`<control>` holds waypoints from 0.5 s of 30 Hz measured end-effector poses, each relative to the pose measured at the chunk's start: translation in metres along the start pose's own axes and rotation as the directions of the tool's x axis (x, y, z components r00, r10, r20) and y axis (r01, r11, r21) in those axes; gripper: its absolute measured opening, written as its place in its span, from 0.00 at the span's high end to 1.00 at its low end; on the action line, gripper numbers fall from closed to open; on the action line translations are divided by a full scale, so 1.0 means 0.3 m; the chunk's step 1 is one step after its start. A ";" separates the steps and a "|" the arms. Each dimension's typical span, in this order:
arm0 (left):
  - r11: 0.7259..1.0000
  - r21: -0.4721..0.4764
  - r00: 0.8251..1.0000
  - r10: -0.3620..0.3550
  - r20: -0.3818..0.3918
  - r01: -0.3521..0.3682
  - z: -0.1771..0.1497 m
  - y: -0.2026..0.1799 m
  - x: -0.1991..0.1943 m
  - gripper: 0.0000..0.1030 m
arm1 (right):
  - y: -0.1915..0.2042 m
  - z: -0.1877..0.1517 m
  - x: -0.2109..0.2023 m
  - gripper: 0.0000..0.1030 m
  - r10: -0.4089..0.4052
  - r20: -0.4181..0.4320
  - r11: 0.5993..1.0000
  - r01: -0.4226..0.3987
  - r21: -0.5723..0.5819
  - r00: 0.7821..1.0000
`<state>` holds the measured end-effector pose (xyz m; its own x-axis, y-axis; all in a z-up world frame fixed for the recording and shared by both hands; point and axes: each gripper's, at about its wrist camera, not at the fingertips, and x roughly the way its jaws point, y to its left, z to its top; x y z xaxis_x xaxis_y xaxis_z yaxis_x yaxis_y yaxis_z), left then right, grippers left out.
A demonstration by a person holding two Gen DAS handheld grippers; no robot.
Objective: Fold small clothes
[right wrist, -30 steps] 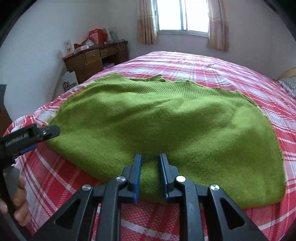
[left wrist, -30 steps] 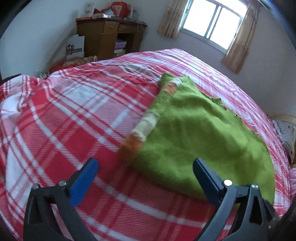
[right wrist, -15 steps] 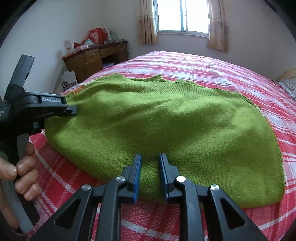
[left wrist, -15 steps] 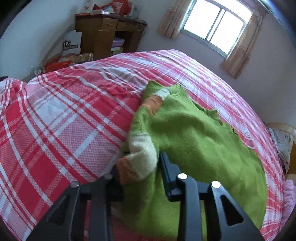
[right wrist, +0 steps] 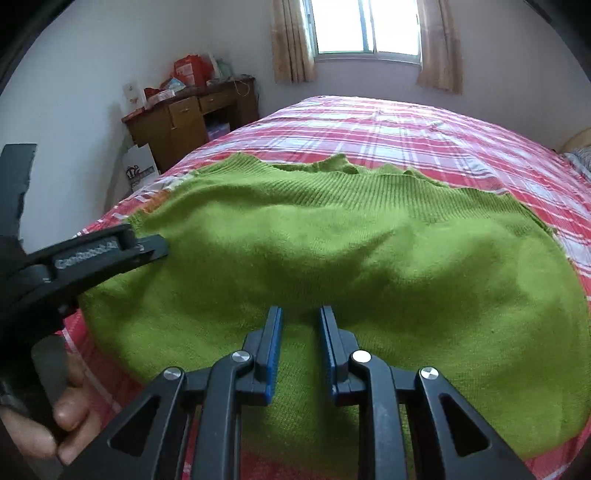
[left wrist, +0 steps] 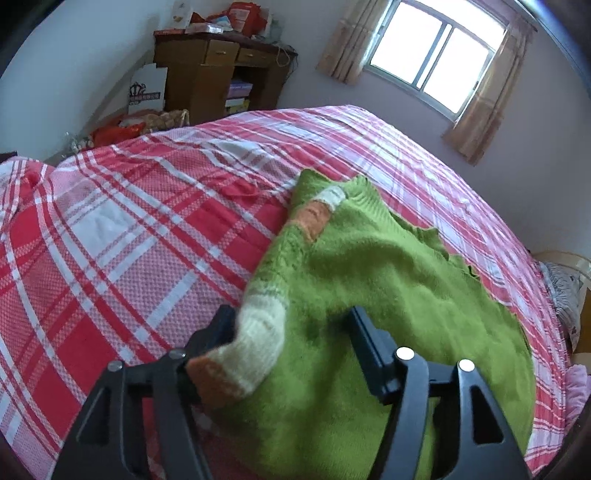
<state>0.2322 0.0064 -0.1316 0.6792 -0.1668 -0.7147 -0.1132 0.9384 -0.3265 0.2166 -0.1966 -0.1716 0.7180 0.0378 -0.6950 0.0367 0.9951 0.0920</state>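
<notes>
We see pale walls, a curtained daylit window (right wrist: 365, 27), a cluttered wooden desk (left wrist: 221, 70) and, seemingly, a white bag (left wrist: 147, 93) beside it.

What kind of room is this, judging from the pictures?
Most likely a bedroom in a home. A wide bed with a red plaid cover fills the view, a cluttered wooden desk stands by the wall, and a curtained window lets in daylight.

Green knit sweater (right wrist: 332, 251) flat on bed, striped sleeve (left wrist: 255, 343) folded inward.
</notes>
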 end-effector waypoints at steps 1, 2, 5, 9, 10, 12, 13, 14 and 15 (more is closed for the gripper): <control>1.000 0.002 1.000 0.006 0.003 -0.006 0.002 -0.006 0.004 0.36 | -0.001 -0.004 0.003 0.79 0.001 0.003 1.000 -0.001 0.001 1.000; 1.000 0.003 1.000 0.010 0.006 -0.010 0.004 -0.008 0.005 0.36 | 0.004 0.006 -0.017 0.79 0.002 0.007 1.000 -0.002 0.001 1.000; 0.999 0.024 1.000 0.025 0.014 -0.025 0.007 -0.022 0.011 0.44 | 0.010 0.015 -0.030 0.79 -0.002 0.008 1.000 0.002 -0.002 1.000; 0.997 0.053 0.998 0.049 0.032 -0.051 0.012 -0.044 -0.002 0.66 | 0.013 0.011 -0.036 0.79 -0.004 0.012 1.000 0.004 -0.005 1.000; 0.996 0.064 0.998 0.054 0.034 -0.056 0.015 -0.054 -0.008 0.69 | 0.011 0.015 -0.043 0.79 0.002 0.013 1.000 -0.002 0.001 1.000; 0.995 0.077 0.997 0.062 0.037 -0.064 0.022 -0.070 -0.020 0.72 | 0.001 0.003 -0.027 0.79 0.011 0.014 1.000 -0.011 0.009 1.000; 0.995 0.078 0.997 0.059 0.039 -0.062 0.025 -0.075 -0.026 0.74 | -0.003 0.000 -0.027 0.79 0.016 0.015 1.000 -0.016 0.015 1.000; 0.995 0.080 0.997 0.055 0.046 -0.058 0.030 -0.080 -0.035 0.75 | -0.006 -0.005 -0.027 0.79 0.020 0.017 1.000 -0.021 0.020 1.000; 0.995 0.082 0.997 0.049 0.054 -0.053 0.035 -0.086 -0.045 0.76 | -0.009 -0.006 -0.028 0.79 0.024 0.019 0.999 -0.024 0.025 1.000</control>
<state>0.2337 -0.0123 -0.1071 0.7108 -0.1044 -0.6956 -0.0894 0.9675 -0.2366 0.2092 -0.1994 -0.1675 0.7321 0.0597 -0.6786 0.0365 0.9913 0.1266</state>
